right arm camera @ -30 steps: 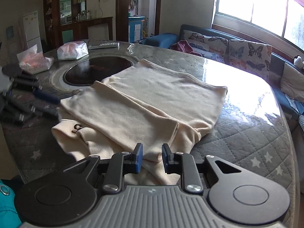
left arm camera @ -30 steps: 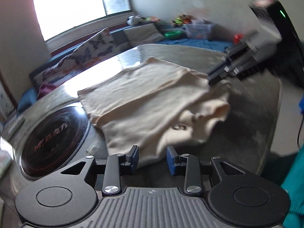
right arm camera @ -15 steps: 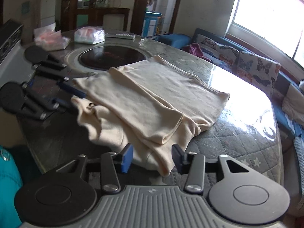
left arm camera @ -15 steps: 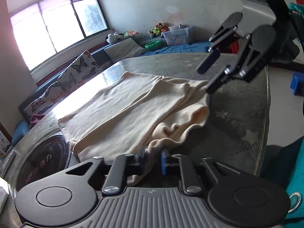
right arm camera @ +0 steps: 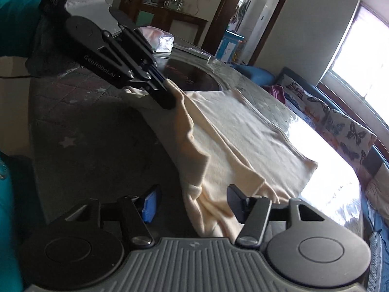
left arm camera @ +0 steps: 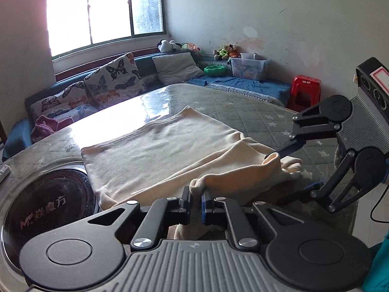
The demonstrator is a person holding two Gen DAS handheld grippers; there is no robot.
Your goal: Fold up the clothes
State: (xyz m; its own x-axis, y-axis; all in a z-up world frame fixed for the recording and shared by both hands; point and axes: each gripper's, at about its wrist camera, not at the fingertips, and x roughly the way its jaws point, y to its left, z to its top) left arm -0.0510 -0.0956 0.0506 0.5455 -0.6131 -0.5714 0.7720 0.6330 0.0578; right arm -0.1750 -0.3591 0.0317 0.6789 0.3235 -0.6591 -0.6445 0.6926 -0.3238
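Note:
A cream garment [left arm camera: 158, 150] lies partly folded on the round quilted table [left arm camera: 243, 112]. My left gripper [left arm camera: 195, 198] is shut on a bunched edge of it near the table's front and holds that edge slightly raised. In the right wrist view the same gripper [right arm camera: 167, 95] pinches the cloth [right arm camera: 243, 131] at upper left. My right gripper [right arm camera: 193, 203] has its jaws opening. The garment's corner hangs between them against the right finger [right arm camera: 237, 203], clear of the blue pad [right arm camera: 150, 204]. The left wrist view shows the right gripper [left arm camera: 291, 170] at the cloth's right end.
A dark round hob plate [left arm camera: 41, 209] is set into the table beside the garment. A sofa with butterfly cushions [left arm camera: 109, 77] runs behind the table and a red stool [left arm camera: 304, 92] stands at right. Plastic bags [right arm camera: 158, 39] lie on the far side. A teal sleeve [right arm camera: 14, 24] is at left.
The left gripper has shut on the garment's near edge and lifted it. The right gripper has rolled, released its corner and spread its jaws.

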